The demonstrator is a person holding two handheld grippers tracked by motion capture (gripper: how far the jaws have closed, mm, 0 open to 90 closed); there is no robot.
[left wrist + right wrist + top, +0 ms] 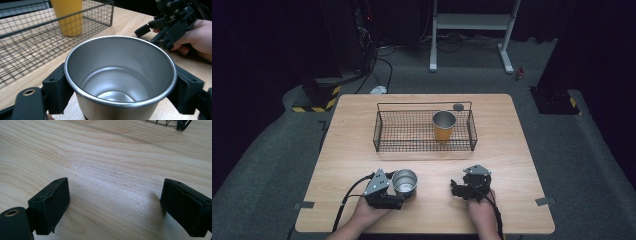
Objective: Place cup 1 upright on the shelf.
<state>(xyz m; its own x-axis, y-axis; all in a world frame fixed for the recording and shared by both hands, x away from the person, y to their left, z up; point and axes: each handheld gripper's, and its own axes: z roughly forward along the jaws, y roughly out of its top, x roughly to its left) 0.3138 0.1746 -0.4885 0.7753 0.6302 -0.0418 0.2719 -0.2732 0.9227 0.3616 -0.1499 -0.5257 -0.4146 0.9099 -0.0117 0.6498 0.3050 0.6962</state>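
Note:
A plain steel cup (404,182) stands upright near the table's front left, and my left gripper (403,189) is shut on it. In the left gripper view the black pads (58,87) press on both sides of the steel cup (120,75), which has nothing inside it. A yellow cup (443,125) with a steel inside stands upright in the right part of the black wire basket (377,135). To the right of the steel cup, my right gripper (457,189) is open. Only bare wood lies between the jaws of the right gripper (115,205).
The wire basket (25,45) sits mid-table beyond both hands, the yellow cup (67,17) inside it. A small dark round thing (458,106) lies behind the basket. The other hand's gripper (170,25) is close on the right. Light wood table (512,150).

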